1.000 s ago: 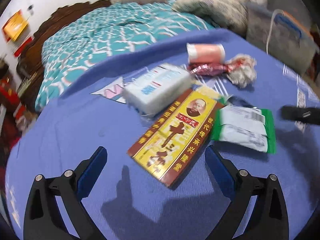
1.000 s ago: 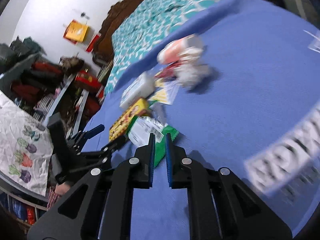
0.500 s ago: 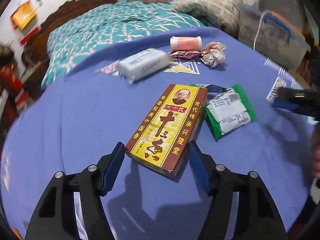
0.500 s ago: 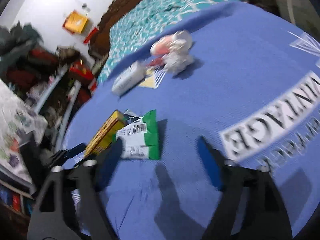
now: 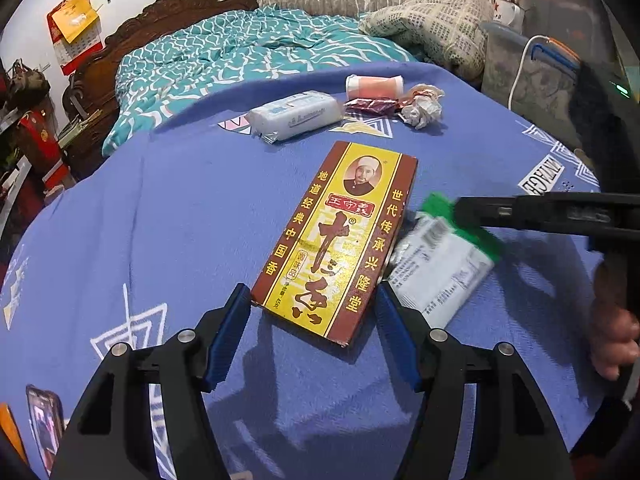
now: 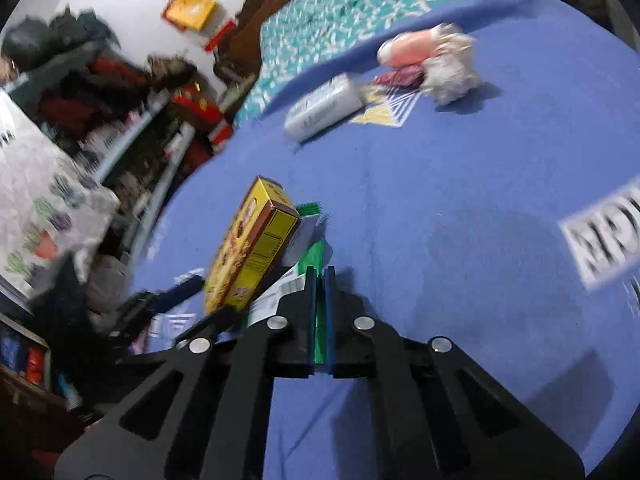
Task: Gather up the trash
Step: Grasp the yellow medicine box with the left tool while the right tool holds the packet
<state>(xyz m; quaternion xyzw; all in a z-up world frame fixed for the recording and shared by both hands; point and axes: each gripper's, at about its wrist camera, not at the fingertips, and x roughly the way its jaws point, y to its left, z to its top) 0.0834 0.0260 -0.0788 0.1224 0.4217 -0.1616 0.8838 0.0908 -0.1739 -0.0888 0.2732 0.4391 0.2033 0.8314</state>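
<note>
On the blue cloth point(image 5: 160, 220) a yellow-and-brown carton point(image 5: 340, 232) has its near end between the blue pads of my left gripper point(image 5: 310, 296), which is shut on it. From the right wrist the carton point(image 6: 252, 248) looks tilted up on its side. Right beside it lies a green-and-white wrapper point(image 5: 440, 272). My right gripper point(image 5: 464, 210) reaches in from the right, shut on the wrapper's green edge. In its own view the right gripper point(image 6: 318, 272) shows a green strip pinched between its fingers, with the rest of the wrapper point(image 6: 280, 294) spreading left under the carton.
Farther back lie a white tissue pack point(image 5: 296, 114), a pink roll point(image 5: 374, 86), a red wrapper point(image 5: 372, 105) and crumpled paper point(image 5: 422, 110). A phone point(image 5: 42, 420) sits at the near left. A teal quilt point(image 5: 240, 52) and a plastic bin point(image 5: 520, 68) are beyond.
My left gripper came forward over the carton and narrowed onto its near end. My right gripper opened wide, reached the green wrapper and shut on its edge. The wrapper shifted.
</note>
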